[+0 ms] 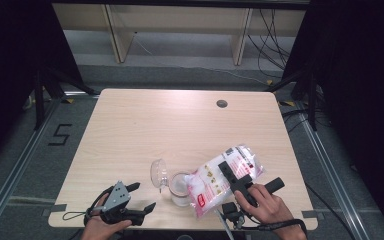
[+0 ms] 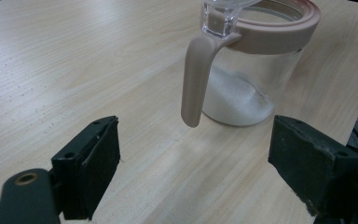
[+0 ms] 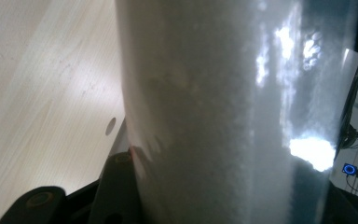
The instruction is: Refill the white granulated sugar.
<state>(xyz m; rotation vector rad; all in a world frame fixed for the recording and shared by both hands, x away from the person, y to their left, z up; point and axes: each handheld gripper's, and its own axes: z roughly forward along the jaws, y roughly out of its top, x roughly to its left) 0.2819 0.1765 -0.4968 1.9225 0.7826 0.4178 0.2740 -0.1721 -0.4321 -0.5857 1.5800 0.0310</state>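
Tilting over jar (image 1: 180, 189): clear bag (image 1: 225, 179), white granules.

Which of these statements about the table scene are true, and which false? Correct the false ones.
1. The right gripper holds a bag tilted over the jar. True.
2. The jar is empty. False: white powder lies at its bottom.
3. The left gripper is open, apart from the jar. True.
4. The jar's lid is shut. False: it is flipped open.
5. The jar's handle is blue. False: it is beige.
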